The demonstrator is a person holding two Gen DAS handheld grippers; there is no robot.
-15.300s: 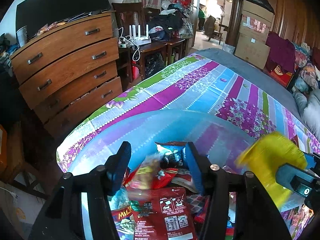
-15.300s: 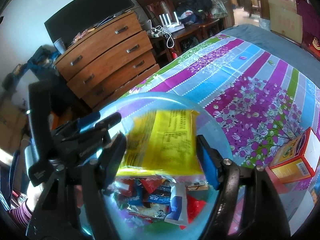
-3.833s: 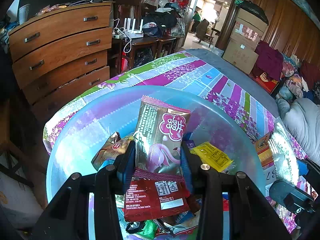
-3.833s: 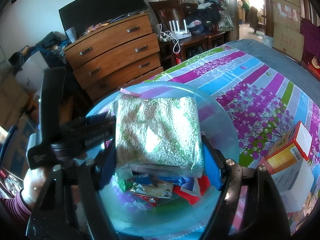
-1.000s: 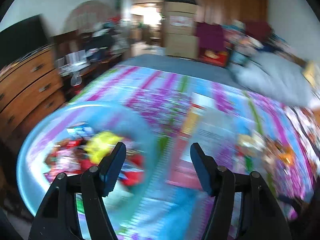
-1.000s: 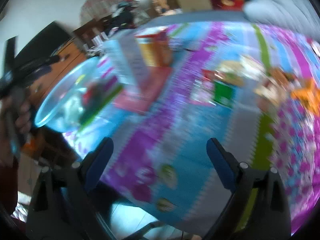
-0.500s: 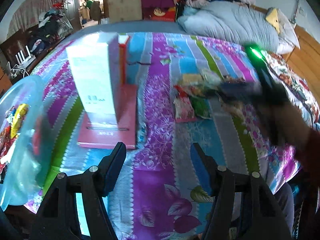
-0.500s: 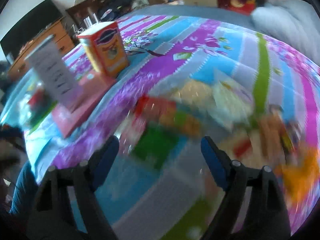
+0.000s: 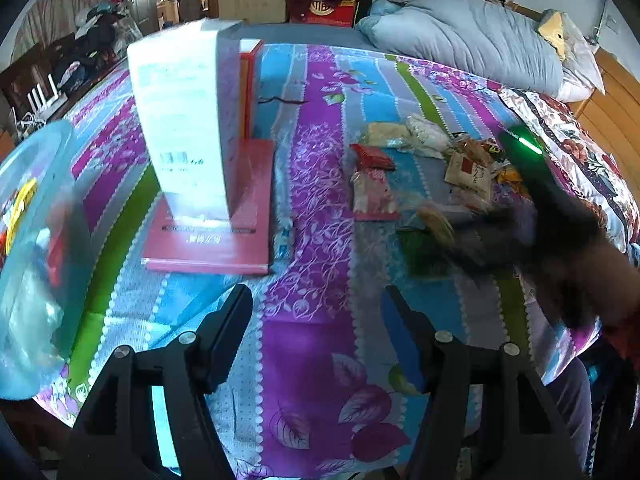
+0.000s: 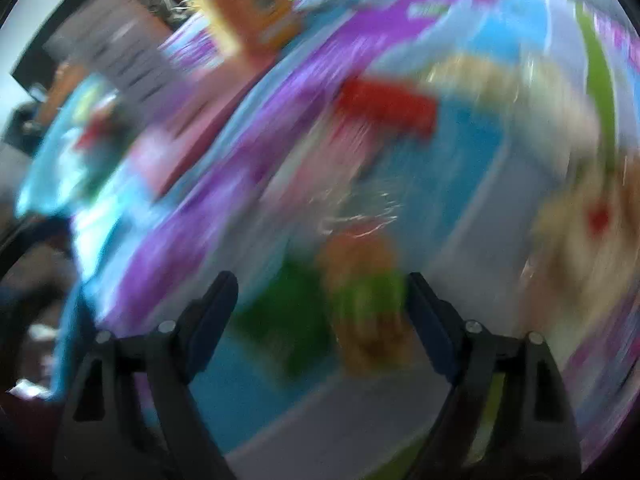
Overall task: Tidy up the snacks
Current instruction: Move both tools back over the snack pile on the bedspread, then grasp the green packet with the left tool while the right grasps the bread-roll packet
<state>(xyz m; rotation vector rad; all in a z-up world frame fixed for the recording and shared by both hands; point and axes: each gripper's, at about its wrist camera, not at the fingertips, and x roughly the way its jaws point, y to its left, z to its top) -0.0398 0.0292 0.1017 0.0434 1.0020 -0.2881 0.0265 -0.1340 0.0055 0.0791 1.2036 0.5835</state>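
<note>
Left gripper (image 9: 316, 312): black, two-fingered, jaws wide apart, nothing held; poised above the near edge of the striped floral bedspread (image 9: 320, 208). Right gripper (image 10: 322, 300): black, jaws spread wide, nothing gripped; a green-and-orange snack packet (image 10: 360, 300) is seen blurred between and beyond its fingers, contact not determinable. Remaining loose snack packets (image 9: 424, 168): scattered in a cluster toward the right side of the bedspread. Translucent blue plastic tub (image 9: 28, 264): set at the left edge, already stocked with wrapped snacks. Tall white cardboard box (image 9: 184, 120): upright on a flat red box (image 9: 212, 236), between tub and cluster. Step in hand is judged to be the reach for a further packet from the cluster. The next move would call for the right jaws to be closed across the green packet, after which it would be carried leftward to the tub.
</note>
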